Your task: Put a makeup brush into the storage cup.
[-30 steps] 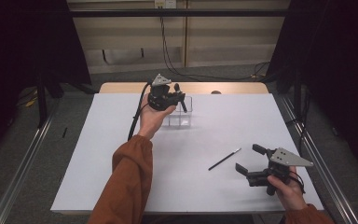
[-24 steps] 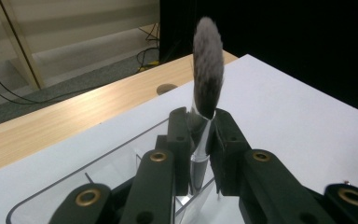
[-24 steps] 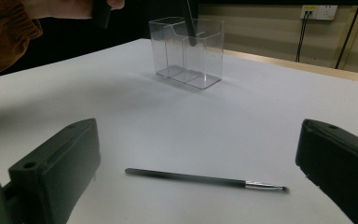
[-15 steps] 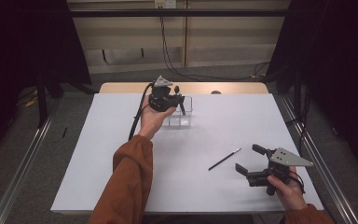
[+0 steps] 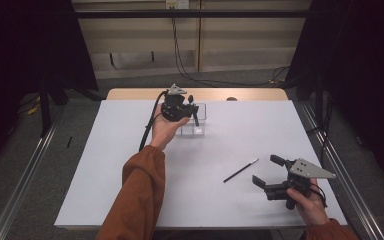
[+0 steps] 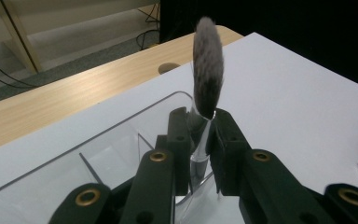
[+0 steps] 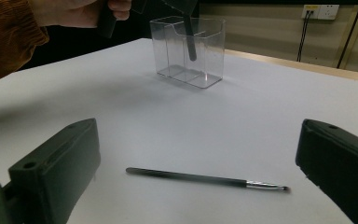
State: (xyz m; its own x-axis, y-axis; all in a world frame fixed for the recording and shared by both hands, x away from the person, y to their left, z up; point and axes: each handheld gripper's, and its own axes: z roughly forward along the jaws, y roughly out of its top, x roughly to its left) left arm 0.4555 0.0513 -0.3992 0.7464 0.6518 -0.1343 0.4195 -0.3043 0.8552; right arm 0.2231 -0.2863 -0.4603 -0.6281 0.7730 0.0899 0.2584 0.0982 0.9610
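While the left gripper (image 6: 200,135) pinches the silver ferrule of a fluffy grey-bristled makeup brush (image 6: 207,86) at the centre of the left gripper view, its dark handle hangs inside the clear plastic compartmented organiser box (image 5: 196,122) just above centre in the high view. Light and stiff but smooth, the brush looks best gripped there, clear of its soft bristles. Lower right, the right gripper (image 5: 270,172) gapes empty beside a slim black brush (image 5: 240,170) lying flat on the white table (image 5: 105,175).

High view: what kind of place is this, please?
Probably a recording studio or lab for handling tasks, not a home. A white-covered table stands between dark curtains, with floor rails beside it and cables along the bare back wall.
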